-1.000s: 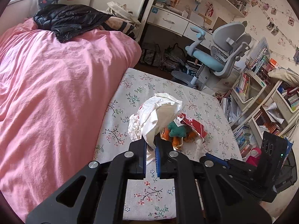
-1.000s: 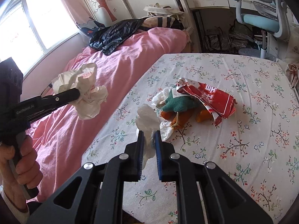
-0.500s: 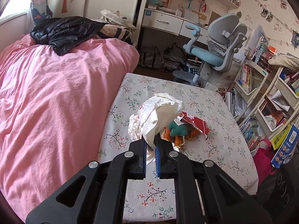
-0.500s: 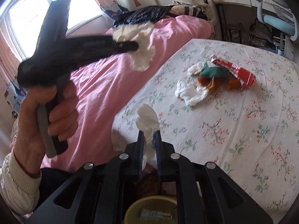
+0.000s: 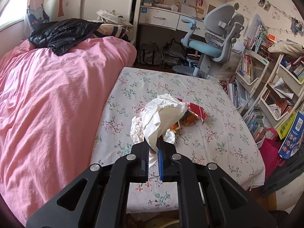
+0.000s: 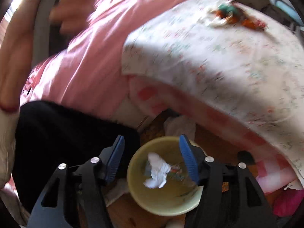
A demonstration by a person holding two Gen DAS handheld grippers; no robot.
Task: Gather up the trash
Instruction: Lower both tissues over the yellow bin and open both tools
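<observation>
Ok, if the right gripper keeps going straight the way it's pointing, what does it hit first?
Probably the white tissue lying in the yellow bin directly ahead of the open right gripper; blur makes depth uncertain.

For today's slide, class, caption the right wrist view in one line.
Open right gripper above a yellow bin holding a white tissue.

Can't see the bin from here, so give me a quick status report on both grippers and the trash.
Left gripper shut on crumpled white paper. Right gripper open above yellow bin, white tissue inside. Red wrapper on floral table.
</observation>
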